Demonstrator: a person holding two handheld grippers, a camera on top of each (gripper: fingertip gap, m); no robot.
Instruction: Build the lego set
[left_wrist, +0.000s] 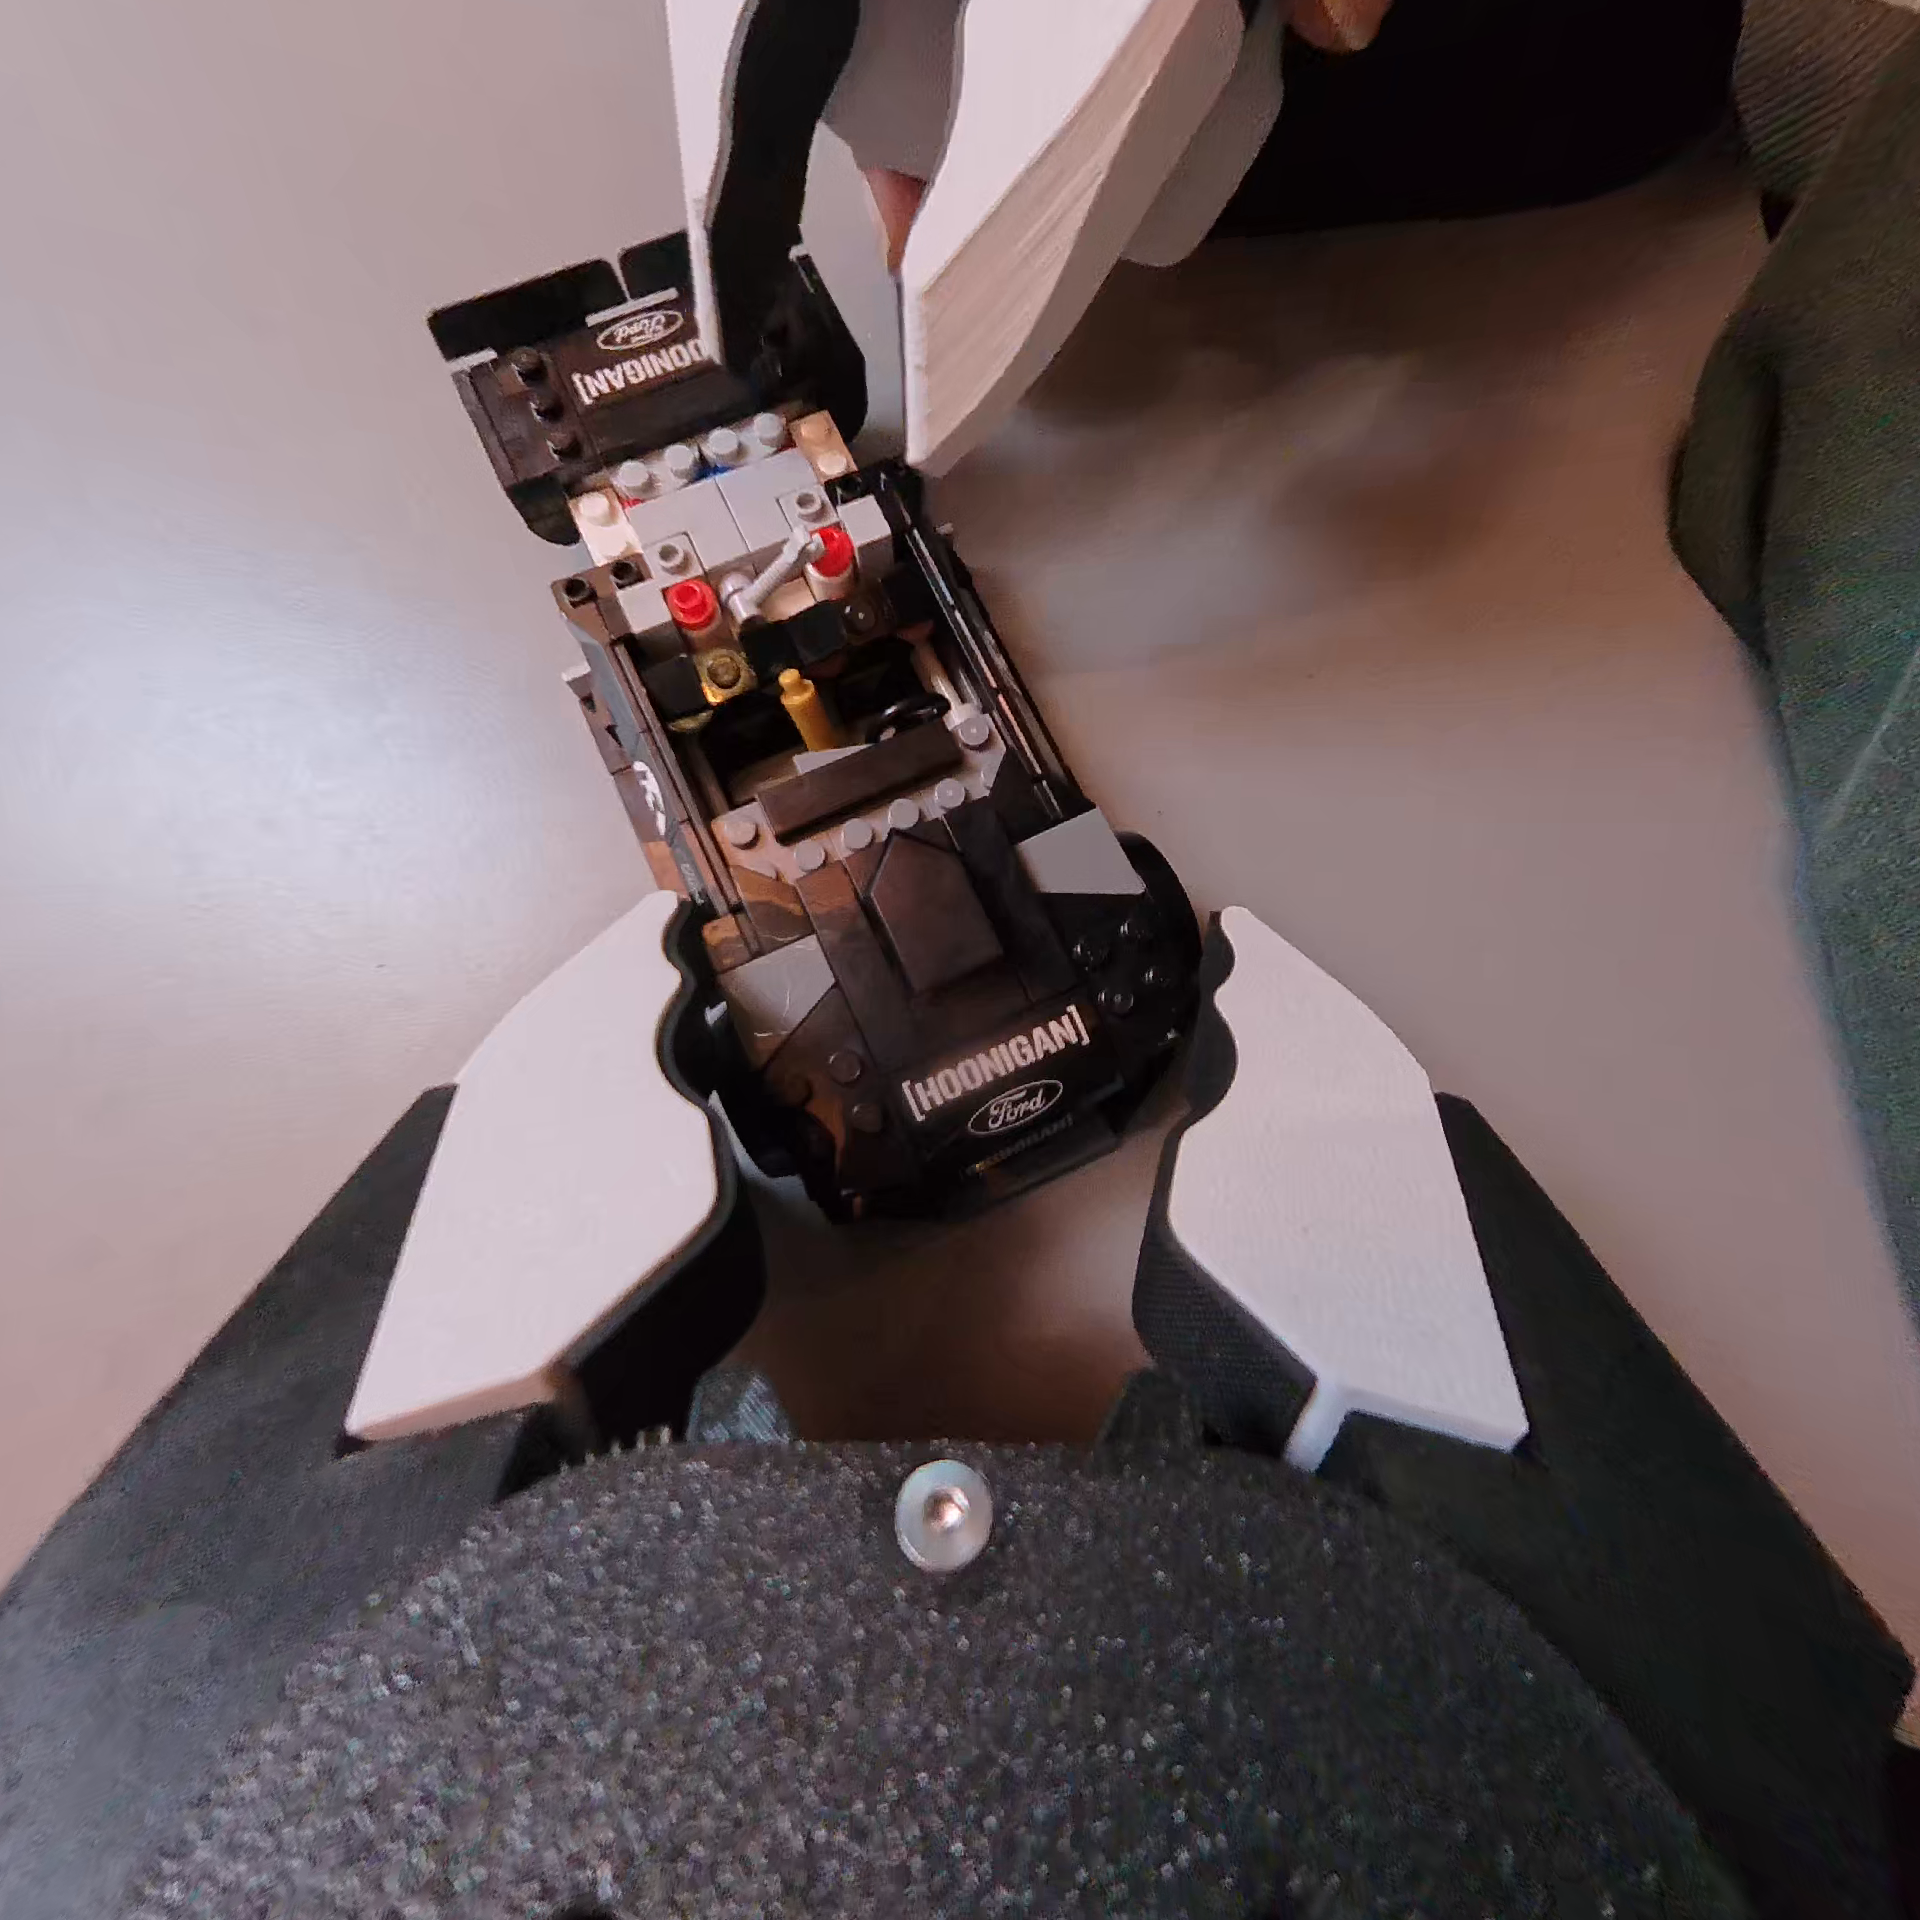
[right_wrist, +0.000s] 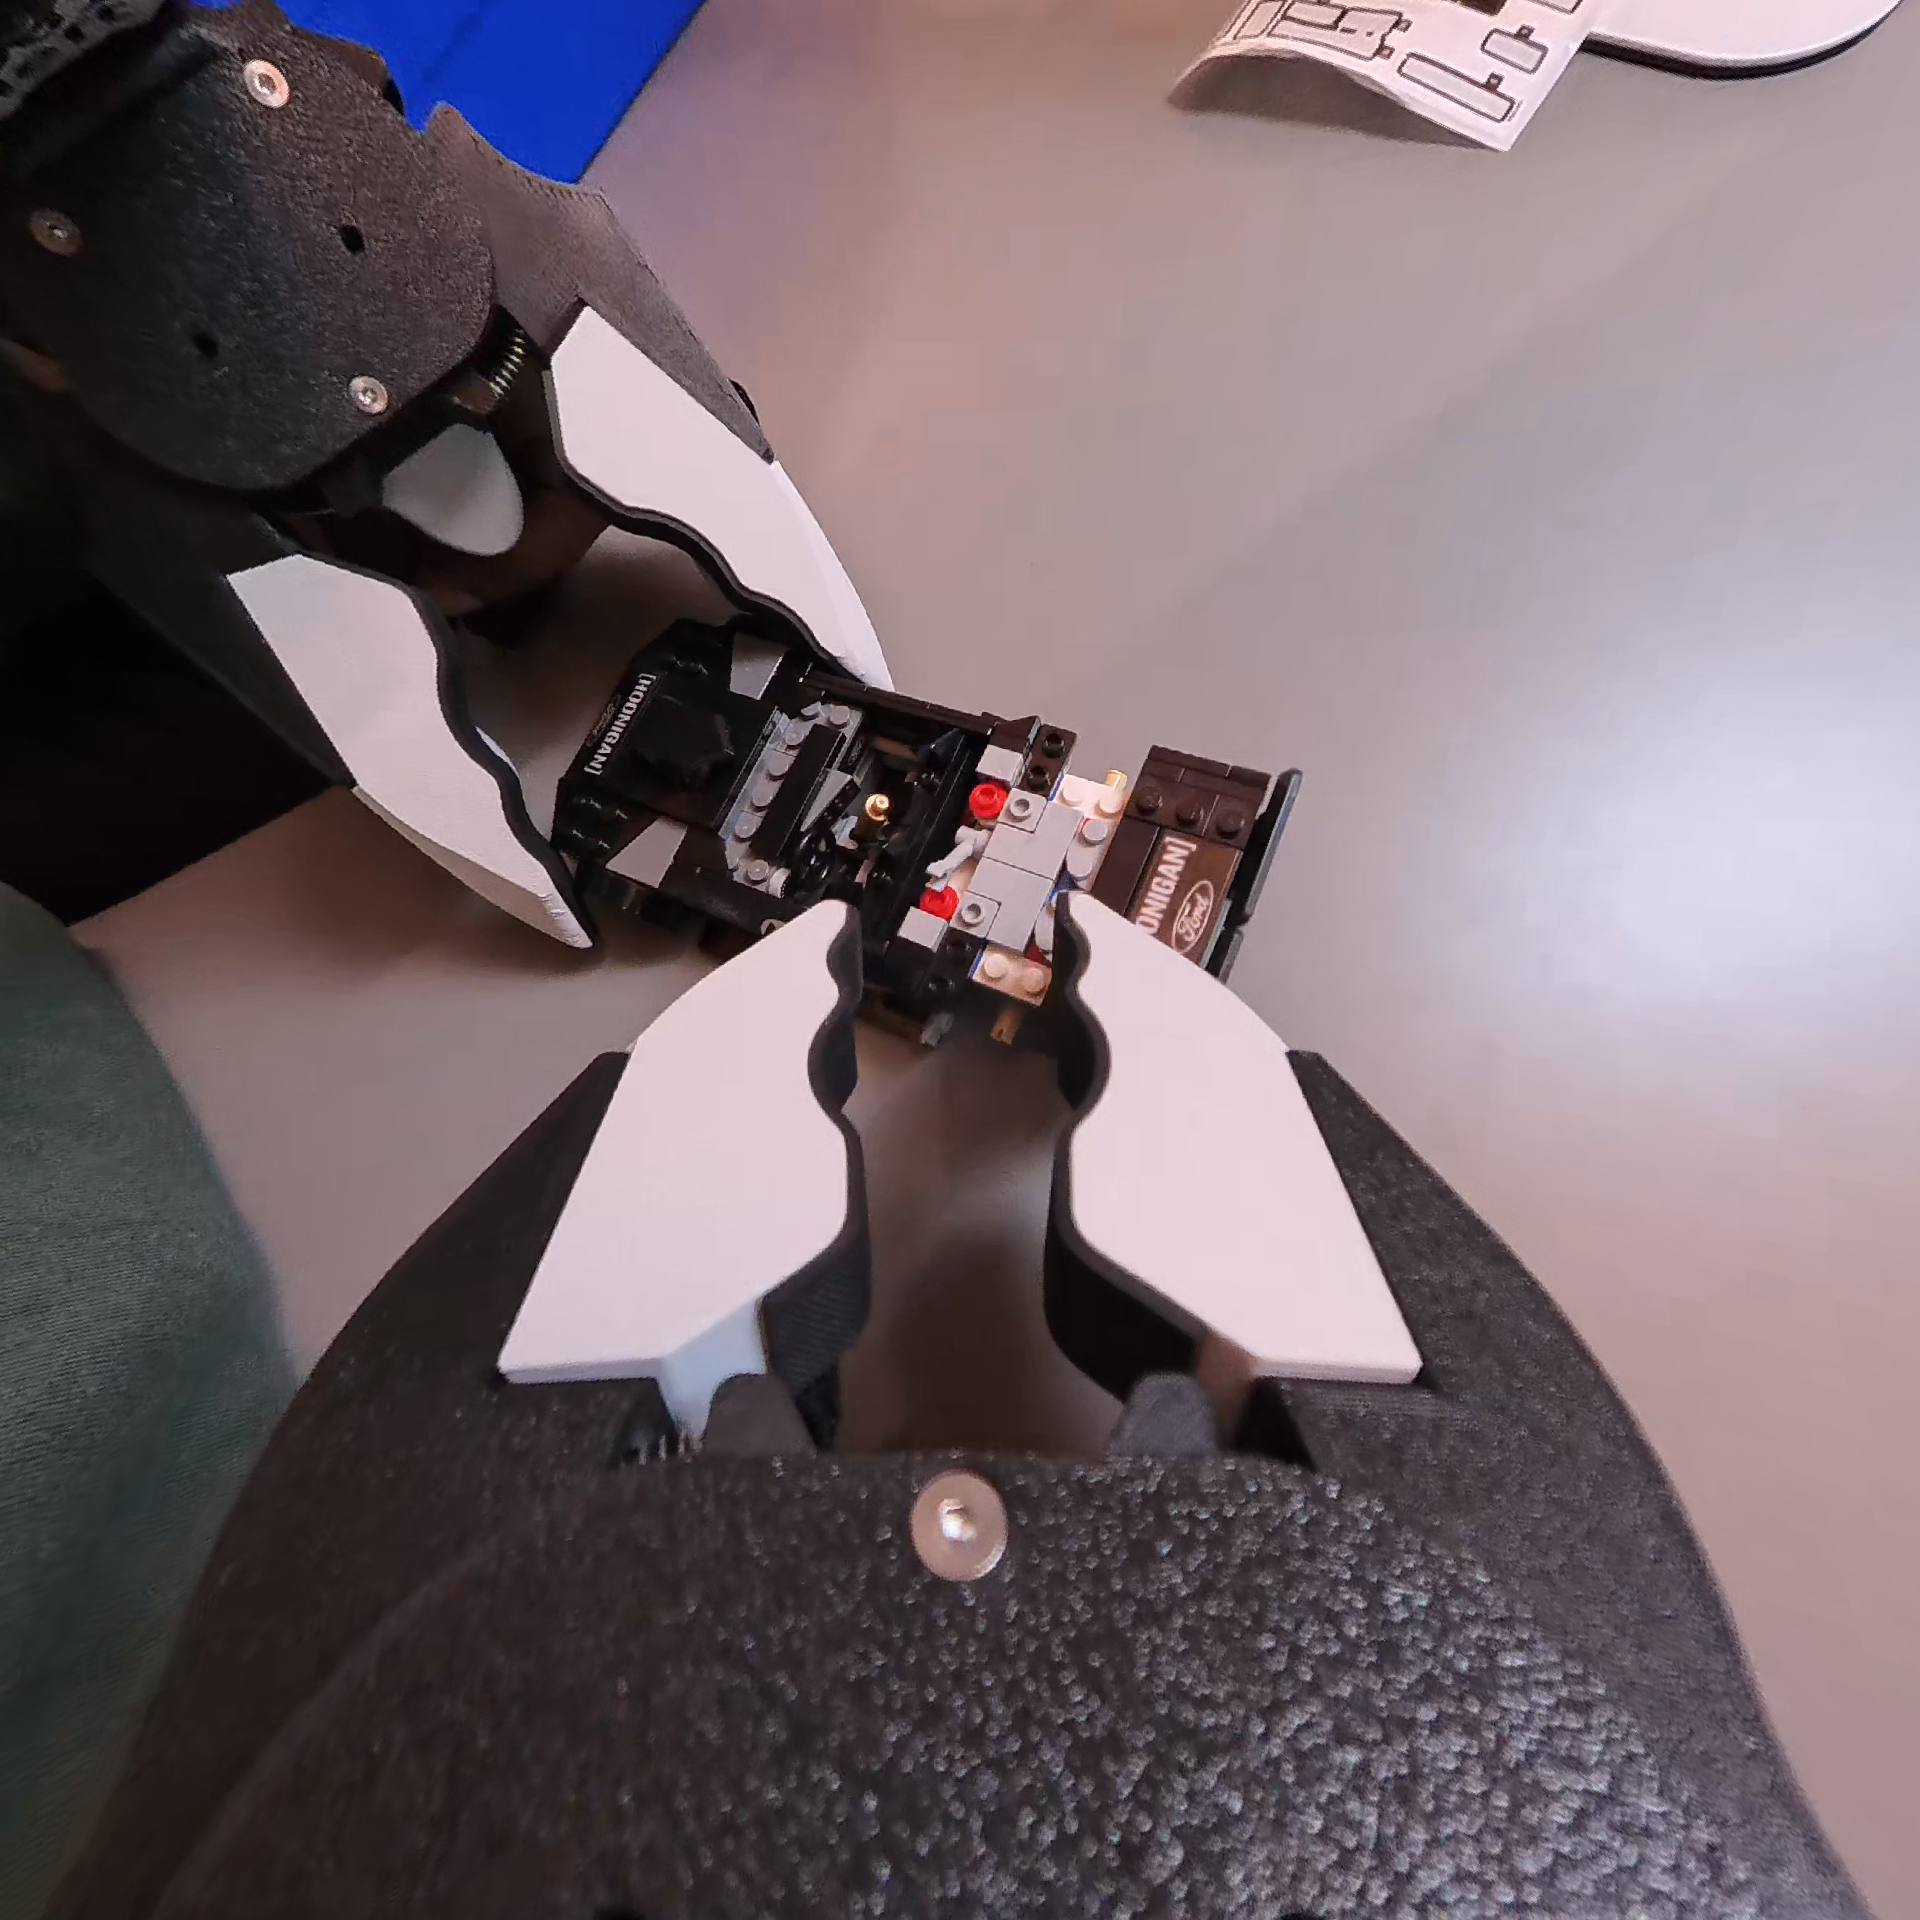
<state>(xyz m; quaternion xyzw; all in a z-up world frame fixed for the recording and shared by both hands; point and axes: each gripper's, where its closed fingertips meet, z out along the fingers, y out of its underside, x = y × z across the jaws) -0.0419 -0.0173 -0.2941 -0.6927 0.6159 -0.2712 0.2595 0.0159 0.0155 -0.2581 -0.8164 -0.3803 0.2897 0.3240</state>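
A black lego car (left_wrist: 914, 831) with an open cockpit and grey, red and white bricks lies on the grey table (left_wrist: 260, 623). Its hood points at my left gripper (left_wrist: 951, 935), whose fingers close on the two sides of the car's front. In the right wrist view the car (right_wrist: 831, 810) lies crosswise. My right gripper (right_wrist: 956, 914) is narrowed onto the near side of the car's rear section, next to the rear wing (right_wrist: 1195, 842). The left gripper (right_wrist: 727, 790) shows there around the hood. The right gripper's fingers (left_wrist: 987, 312) come in from the top of the left wrist view.
A printed paper sheet (right_wrist: 1403, 73) and a white rounded object (right_wrist: 1714, 31) lie at the far right of the table. A blue object (right_wrist: 540, 83) sits at the far left. A green sleeve (right_wrist: 94, 1247) is close at the left; it also shows in the left wrist view (left_wrist: 1829, 623). Some 8 cm of space lies between my two pairs of fingers.
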